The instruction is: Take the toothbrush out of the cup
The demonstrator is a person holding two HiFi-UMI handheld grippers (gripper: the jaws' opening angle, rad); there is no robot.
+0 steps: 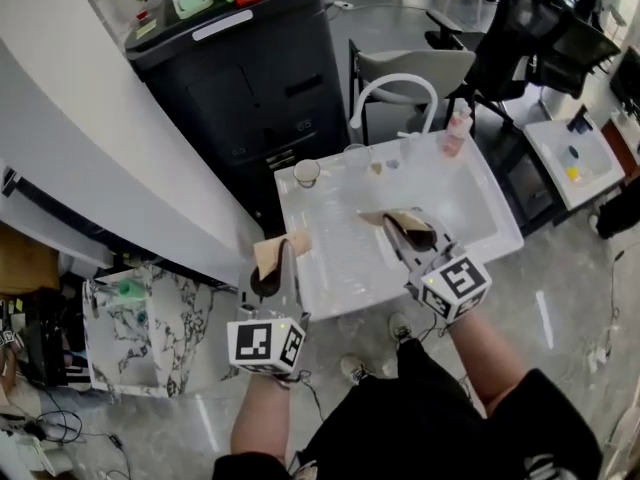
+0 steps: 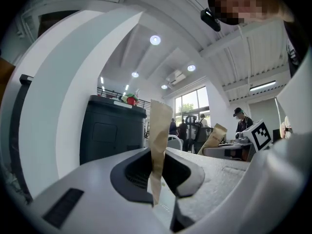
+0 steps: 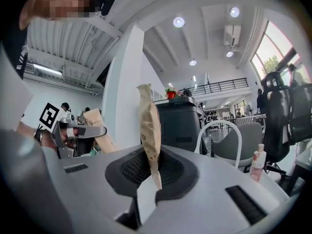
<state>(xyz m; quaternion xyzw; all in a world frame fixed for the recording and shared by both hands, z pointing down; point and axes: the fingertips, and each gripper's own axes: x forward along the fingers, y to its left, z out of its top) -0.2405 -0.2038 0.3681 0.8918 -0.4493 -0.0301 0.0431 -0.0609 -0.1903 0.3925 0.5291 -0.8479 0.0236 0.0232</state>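
Left tool (image 2: 156, 182) was clamped narrow on a strip of brown paper (image 2: 160, 130), which stood upright between its jaws, at the near left corner of the white surface (image 1: 480, 213). Right tool (image 3: 152, 177) pinched a second brown paper piece (image 3: 148, 130) the same way, over the middle of the surface. Along the far edge, well apart from both tools, stood a small cup (image 1: 307, 172) and a clear cup (image 1: 357, 156). The toothbrush was too small to make out in either.
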